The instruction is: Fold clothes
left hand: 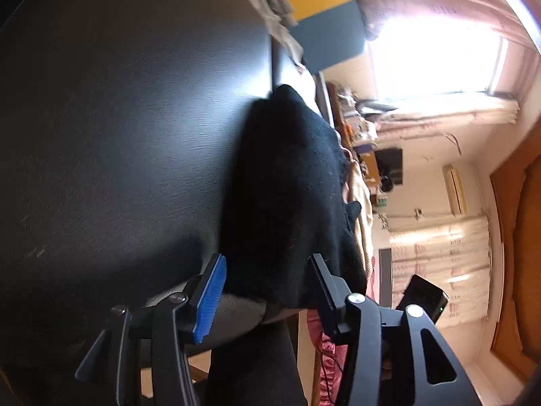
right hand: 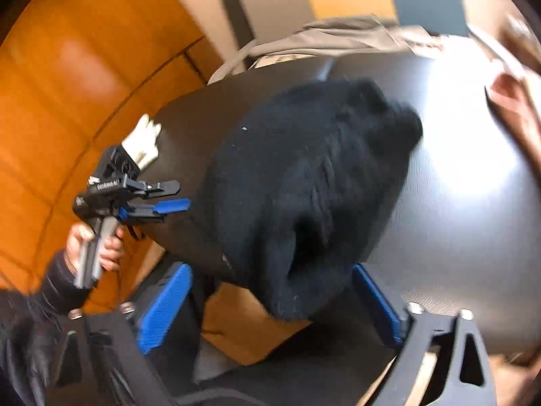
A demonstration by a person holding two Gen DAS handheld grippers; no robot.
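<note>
here both claws gape: left claw [right hand: 169, 198] level, right claw [right hand: 270, 308] over black garment [right hand: 304, 182].

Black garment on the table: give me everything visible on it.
The black garment is a soft, fuzzy, knit-looking heap, bunched rather than flat, with a few pale lint specks. It lies on the dark table, its near end hanging over the table edge. The left gripper and the right gripper each have open jaws on either side of that near end; whether they touch it is unclear. No sleeves or collar can be made out.
</note>
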